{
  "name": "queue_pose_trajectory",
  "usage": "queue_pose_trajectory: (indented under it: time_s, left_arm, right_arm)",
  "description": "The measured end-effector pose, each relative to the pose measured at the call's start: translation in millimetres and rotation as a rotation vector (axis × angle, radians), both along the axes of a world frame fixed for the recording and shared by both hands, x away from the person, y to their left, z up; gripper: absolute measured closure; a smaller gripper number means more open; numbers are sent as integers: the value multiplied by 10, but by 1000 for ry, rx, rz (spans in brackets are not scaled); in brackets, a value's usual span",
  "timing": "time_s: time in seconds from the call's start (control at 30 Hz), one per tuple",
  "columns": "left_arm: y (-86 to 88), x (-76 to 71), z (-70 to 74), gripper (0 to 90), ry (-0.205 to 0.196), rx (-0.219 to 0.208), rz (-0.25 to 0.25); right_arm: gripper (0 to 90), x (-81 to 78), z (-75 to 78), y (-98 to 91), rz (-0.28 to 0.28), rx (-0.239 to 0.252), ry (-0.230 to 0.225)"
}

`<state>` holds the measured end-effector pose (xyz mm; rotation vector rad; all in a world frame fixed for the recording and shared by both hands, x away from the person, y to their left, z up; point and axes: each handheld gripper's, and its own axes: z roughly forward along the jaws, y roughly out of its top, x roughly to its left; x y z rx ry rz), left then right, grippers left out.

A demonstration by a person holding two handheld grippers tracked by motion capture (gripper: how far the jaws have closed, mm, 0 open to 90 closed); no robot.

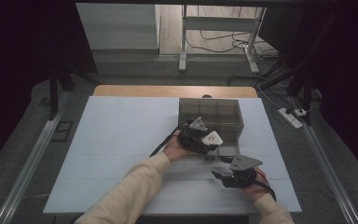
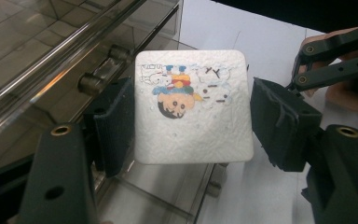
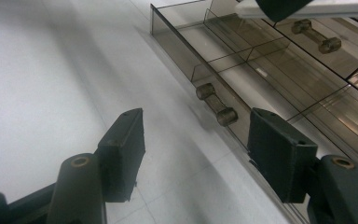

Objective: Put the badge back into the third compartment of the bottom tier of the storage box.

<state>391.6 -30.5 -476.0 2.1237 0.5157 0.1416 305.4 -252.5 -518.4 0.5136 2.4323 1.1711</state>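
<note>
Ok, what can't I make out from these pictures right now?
- High view: the print on the white pack is too small to read.
- Left gripper view: the pack covers the drawer floor under it.
- Right gripper view: the drawer interior runs off the right edge, and the top edge cuts off the pack.

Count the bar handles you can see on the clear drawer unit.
2 in the right gripper view: one handle on the pulled-out lower drawer, one handle on the drawer above it. Others may be hidden.
</note>
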Motion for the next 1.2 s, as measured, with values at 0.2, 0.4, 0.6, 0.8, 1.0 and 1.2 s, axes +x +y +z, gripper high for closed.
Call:
queue_pose_trajectory:
  time_s: [0.2,0.4,0.6,0.8,1.0,1.2]
  left_arm:
    - [-82,18,3,331,-5,11,-12]
    - [-167,52,-8,331,-11,30,-29]
    - [-254,80,-35,331,-6,33,-35]
    - [-334,96,-44,331,-6,39,-47]
    - [-395,124,-61,331,-3,41,-54]
    - [-454,140,-76,330,-6,38,-56]
  right_arm:
    - [363,-4,-2,0,2,2,-1]
    - [363,-10,-2,3,3,2,0]
    - [363,-9,-2,-4,4,2,1]
    - [363,-18,-4,0,12,3,10]
    - [364,-25,-4,10,18,1,7]
    - [363,-29,-6,11,21,2,13]
